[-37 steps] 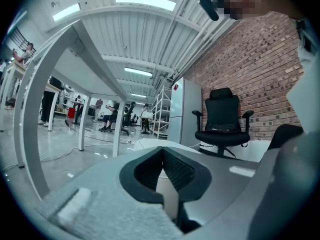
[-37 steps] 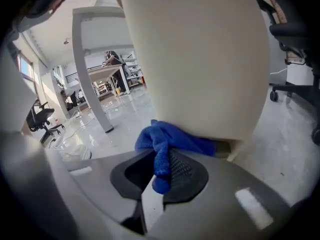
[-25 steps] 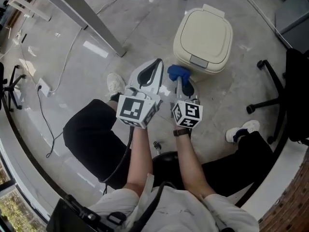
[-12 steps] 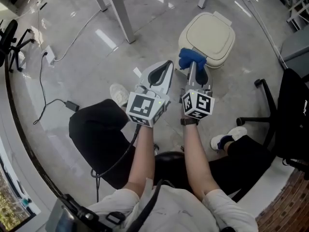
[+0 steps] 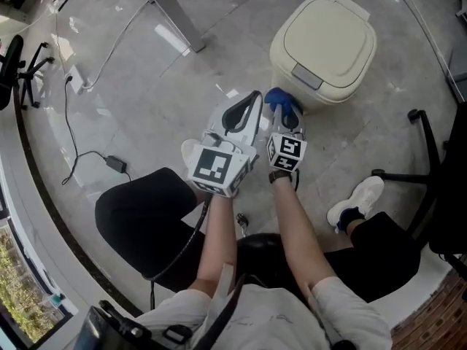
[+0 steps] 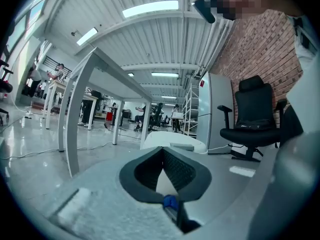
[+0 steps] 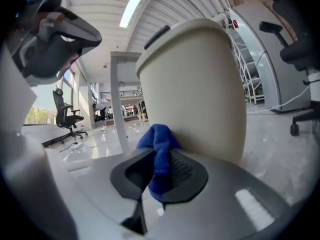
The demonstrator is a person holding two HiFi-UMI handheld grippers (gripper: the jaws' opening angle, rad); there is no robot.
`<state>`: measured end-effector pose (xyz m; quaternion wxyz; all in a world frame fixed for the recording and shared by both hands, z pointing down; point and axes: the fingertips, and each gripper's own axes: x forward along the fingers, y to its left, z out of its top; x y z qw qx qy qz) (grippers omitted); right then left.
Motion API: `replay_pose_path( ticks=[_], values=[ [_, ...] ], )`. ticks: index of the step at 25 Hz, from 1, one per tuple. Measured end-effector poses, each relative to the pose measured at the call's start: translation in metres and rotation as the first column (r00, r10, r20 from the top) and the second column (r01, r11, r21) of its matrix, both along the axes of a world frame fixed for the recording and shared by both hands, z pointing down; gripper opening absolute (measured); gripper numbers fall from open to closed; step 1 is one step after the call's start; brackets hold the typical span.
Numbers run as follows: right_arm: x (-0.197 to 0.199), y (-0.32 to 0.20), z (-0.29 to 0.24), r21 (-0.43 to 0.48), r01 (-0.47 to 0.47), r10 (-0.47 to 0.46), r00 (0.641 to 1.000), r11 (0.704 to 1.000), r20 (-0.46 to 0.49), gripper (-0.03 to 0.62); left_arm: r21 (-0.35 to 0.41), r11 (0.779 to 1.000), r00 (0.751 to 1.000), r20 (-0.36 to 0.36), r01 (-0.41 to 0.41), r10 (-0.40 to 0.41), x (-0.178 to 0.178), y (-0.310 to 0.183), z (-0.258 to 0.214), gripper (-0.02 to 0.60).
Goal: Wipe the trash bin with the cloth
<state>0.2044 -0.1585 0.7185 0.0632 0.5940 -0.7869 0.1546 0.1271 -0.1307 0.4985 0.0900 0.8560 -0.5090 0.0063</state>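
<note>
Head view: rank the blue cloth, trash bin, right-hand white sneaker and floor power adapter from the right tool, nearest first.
1. Blue cloth, clamped in the right tool.
2. Trash bin, just ahead.
3. White sneaker, back right.
4. Power adapter, far left.

Nothing here can be read. The cubes on your left gripper (image 5: 250,102) and right gripper (image 5: 282,112) bear only square black-and-white markers. The red sign (image 6: 201,83) on the cabinet (image 6: 216,111) is too small to make out.
</note>
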Motion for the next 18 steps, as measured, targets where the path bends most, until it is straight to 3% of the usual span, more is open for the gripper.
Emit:
replay_pose_path(
  ticks=[5,10,13,18],
  values=[
    [0.015,0.004,0.059,-0.186,-0.063,0.083,0.992,0.98,0.098,0.041,-0.044,0.999,0.999,0.013,0.031,-0.031,0.003,-0.008,0.02,0.0],
    [0.016,0.004,0.063,-0.257,-0.024,0.06,0.989,0.966,0.132,0.041,-0.021,0.997,0.998,0.003,0.07,-0.07,0.01,-0.005,0.012,0.0],
    [0.021,0.014,0.029,-0.222,0.016,0.028,0.981,0.975,0.192,0.041,-0.01,0.993,0.993,-0.011,0.115,-0.115,0.013,0.006,0.006,0.0],
    [0.031,0.04,-0.067,-0.046,0.09,-0.074,0.961,0.995,0.265,0.041,0.014,0.985,0.985,-0.031,0.171,-0.17,0.024,0.025,-0.016,0.0]
  ],
)
